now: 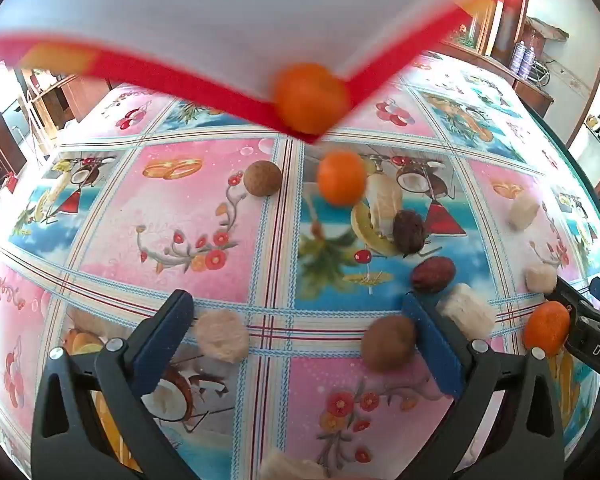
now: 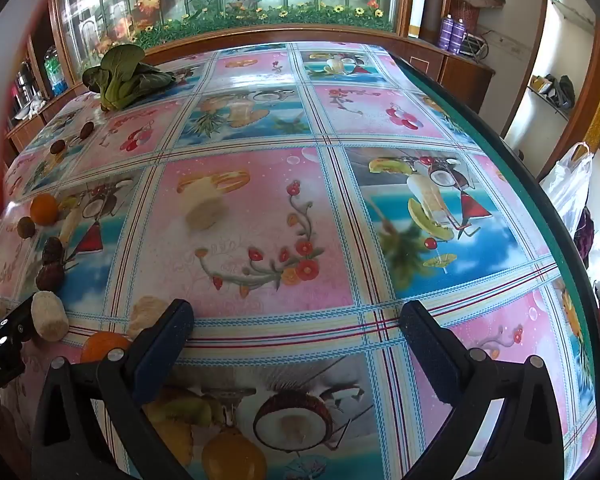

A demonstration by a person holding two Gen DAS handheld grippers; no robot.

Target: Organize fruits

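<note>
Both of your grippers hang tilted down over the tabletop (image 2: 340, 240) with fingers spread wide and nothing between them: the left gripper (image 1: 297, 320) sits over the scattered fruit, the right gripper (image 2: 295, 328) over a mostly bare stretch of the patterned cloth. The fruit lies loose on the left side. A small orange citrus (image 1: 341, 177) sits mid-cloth, and another citrus (image 1: 311, 98) looks blurred against the edge of a red-and-white tray (image 1: 219, 32) held above the far part of the tabletop. Round brown fruits (image 1: 388, 343) lie beside the left fingers, a red date (image 1: 432, 274) and a dark wrinkled fruit (image 1: 408, 232) further out, with pale spongy chunks (image 1: 221, 335) among them. Likely you are only picking a first target, so choose the brown fruit next to the left inner finger. Centre it between the pads before closing, since round pieces will probably roll away if nudged by one finger. Use the right gripper for the citrus (image 1: 547, 327) beside its own tip, and keep the two grippers from crossing. Readable writing is scarce: "DAS" on the right gripper's body in the left view, and a partial "obot.AI" on the left gripper in the right view.
</note>
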